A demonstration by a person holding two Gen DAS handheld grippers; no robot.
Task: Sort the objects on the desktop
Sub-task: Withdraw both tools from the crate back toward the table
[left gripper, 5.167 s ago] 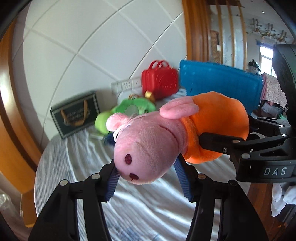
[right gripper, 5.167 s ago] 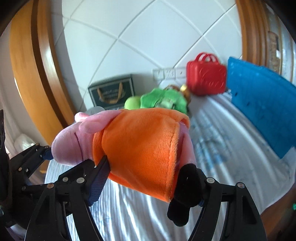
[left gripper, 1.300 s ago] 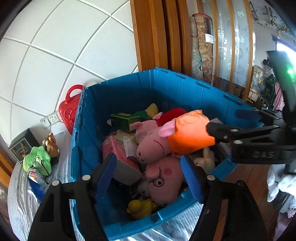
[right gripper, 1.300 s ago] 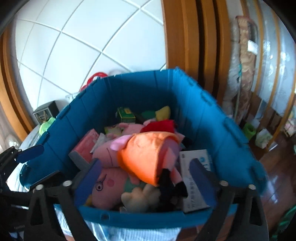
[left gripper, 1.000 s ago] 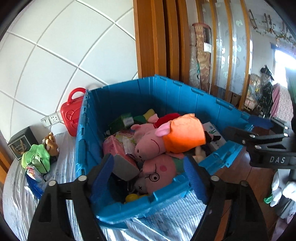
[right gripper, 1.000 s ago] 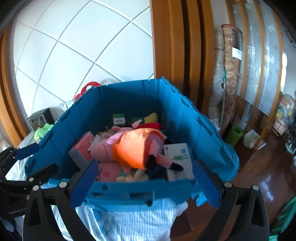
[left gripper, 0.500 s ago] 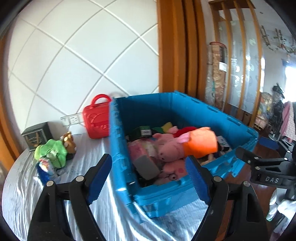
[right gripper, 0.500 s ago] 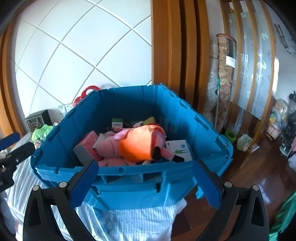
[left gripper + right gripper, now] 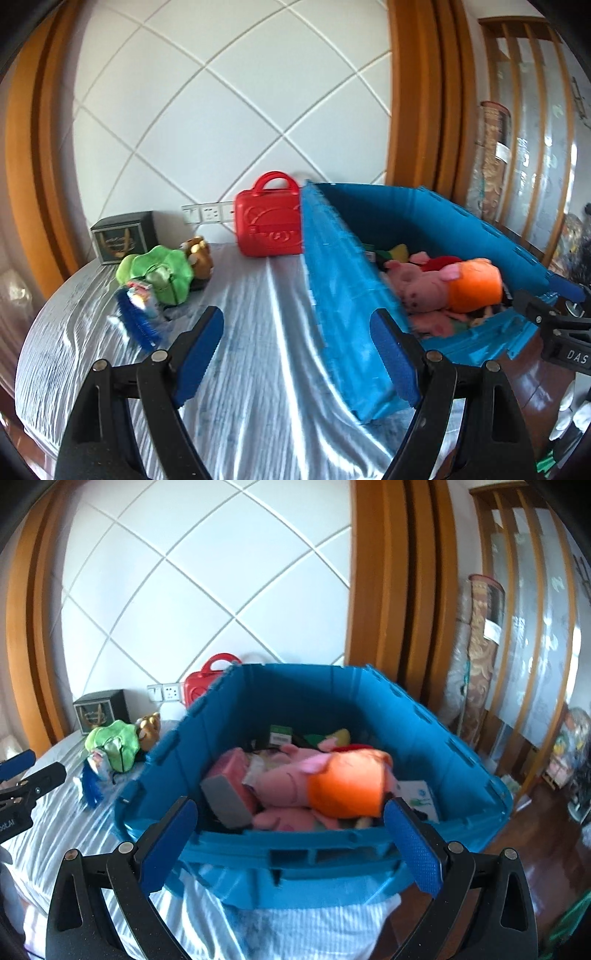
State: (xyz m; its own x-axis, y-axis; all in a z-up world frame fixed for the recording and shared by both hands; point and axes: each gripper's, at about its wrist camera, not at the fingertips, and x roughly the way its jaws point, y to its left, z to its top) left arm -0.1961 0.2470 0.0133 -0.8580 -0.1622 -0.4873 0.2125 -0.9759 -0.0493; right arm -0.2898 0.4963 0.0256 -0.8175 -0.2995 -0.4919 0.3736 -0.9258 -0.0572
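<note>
A pale striped tablecloth (image 9: pixel 258 332) covers the table before a white diamond-panelled wall (image 9: pixel 221 110). The blue bin (image 9: pixel 461 775) at right holds the pink plush pig (image 9: pixel 332 779). Left gripper (image 9: pixel 297 347) and right gripper (image 9: pixel 295 834) gape wide, empty.

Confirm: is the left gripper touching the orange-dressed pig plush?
Apart. Left wrist view shows the left gripper open over bare tablecloth, the pig plush lying inside the blue bin.

The pink pig plush in the orange dress (image 9: pixel 325 779), earlier gripped by both grippers, is now lying inside the blue crate (image 9: pixel 332 860). The left gripper (image 9: pixel 297 345) and right gripper (image 9: pixel 291 840) are hanging wide and empty, pulling back from the blue crate.
</note>
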